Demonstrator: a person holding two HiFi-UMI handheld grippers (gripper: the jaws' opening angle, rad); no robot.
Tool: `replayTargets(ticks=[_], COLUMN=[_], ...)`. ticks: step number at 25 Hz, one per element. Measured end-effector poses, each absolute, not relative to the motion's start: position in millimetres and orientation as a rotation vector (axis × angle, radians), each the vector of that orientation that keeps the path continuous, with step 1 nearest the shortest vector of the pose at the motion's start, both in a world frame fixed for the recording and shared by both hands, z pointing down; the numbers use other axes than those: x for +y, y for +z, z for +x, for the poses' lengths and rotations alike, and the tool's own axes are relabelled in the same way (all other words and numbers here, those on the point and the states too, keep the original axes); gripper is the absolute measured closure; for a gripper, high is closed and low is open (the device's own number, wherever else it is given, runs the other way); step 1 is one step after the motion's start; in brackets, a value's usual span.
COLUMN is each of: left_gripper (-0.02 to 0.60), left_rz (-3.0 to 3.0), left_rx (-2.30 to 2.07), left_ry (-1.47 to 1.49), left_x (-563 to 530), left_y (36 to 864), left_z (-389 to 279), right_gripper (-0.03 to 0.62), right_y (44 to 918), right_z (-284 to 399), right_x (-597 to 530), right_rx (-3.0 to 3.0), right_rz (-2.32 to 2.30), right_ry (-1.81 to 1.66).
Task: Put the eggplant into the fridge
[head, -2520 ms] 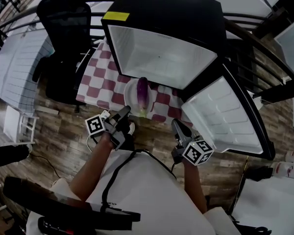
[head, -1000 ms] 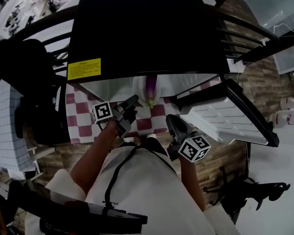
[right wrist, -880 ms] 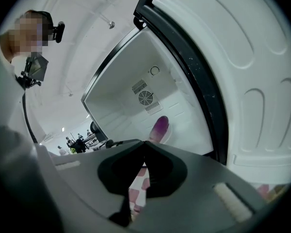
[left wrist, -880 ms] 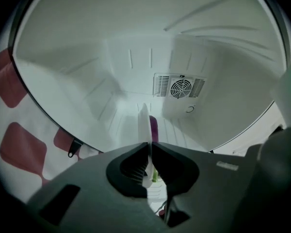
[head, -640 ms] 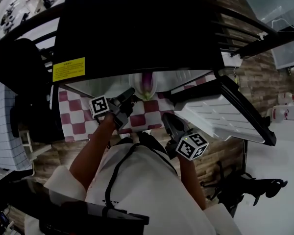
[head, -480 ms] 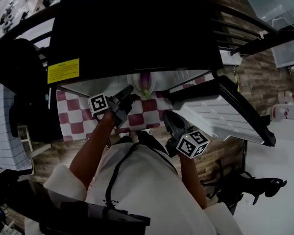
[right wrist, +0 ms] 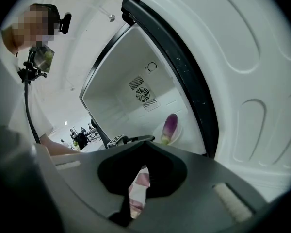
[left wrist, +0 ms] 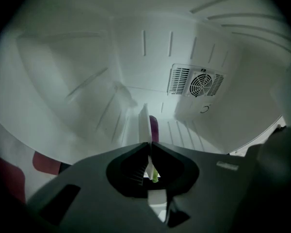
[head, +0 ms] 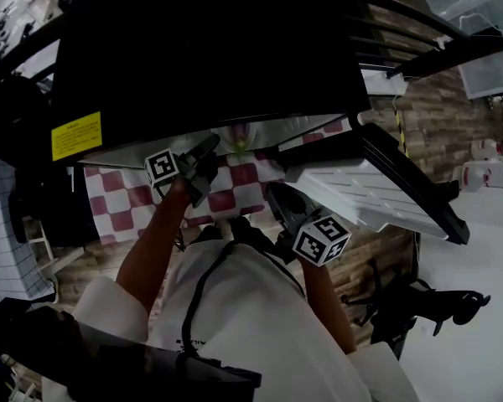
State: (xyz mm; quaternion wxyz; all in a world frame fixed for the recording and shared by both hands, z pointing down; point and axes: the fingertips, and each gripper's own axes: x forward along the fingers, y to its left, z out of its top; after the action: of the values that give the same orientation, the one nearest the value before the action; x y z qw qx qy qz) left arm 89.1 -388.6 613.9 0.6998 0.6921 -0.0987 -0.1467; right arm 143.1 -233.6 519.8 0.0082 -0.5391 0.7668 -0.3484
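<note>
While on its plate [right wrist: 156,133], eggplant [right wrist: 170,125] lengthwise into fridge [right wrist: 128,74], stem outward.

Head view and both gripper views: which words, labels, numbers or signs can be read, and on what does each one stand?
No text can be read clearly.
Yellow label on the black fridge: print too small to read.
Left marker cube and right marker cube: black and white squares, no letters.
Round sign beside the fan inside the fridge: blurred.
</note>
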Motion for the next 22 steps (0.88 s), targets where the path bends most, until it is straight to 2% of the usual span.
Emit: replayTargets(ticks=[22], left_gripper=[0.554], left_rz=[1.538], left_rx=[-0.314], left_ry=[-0.222], left_x=[-404], left_y=[678], left_z=[109], right_gripper=[0.588], right_y=[530], right_z=[165], right_x=[-226], right_rx=[2.359], right_rz=[-1.755], right_ry=[-1.128])
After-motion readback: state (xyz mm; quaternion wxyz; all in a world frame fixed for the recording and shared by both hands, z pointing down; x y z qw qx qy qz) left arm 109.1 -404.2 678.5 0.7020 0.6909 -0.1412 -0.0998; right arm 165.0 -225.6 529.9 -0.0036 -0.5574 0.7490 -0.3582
